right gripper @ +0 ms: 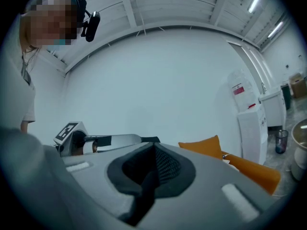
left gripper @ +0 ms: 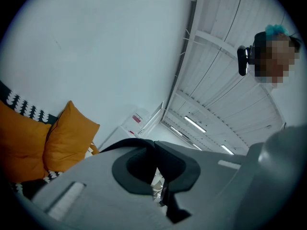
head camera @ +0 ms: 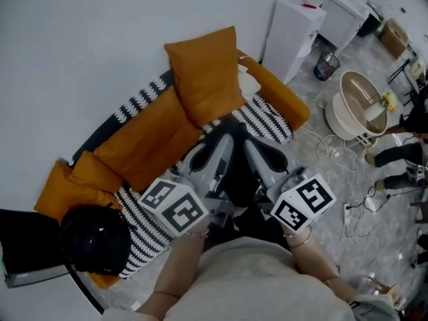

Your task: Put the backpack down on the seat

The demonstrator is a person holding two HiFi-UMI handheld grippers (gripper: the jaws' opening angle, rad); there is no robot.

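At 12 o'clock in the head view the orange cushion [head camera: 204,72] looks like matt woven cloth, and the black-and-white throw [head camera: 269,120] beside it is patterned fabric too. The left gripper [head camera: 224,146] and right gripper [head camera: 257,151] have smooth, matt grey plastic shells with darker matt pads, and their 2 marker cubes carry flat black-and-white print. The backpack [head camera: 249,194] between them is dull black cloth. At 3 o'clock the floor [head camera: 321,192] is grey stone-look tile with a soft sheen. The wall [head camera: 80,39] is smooth, matt white.
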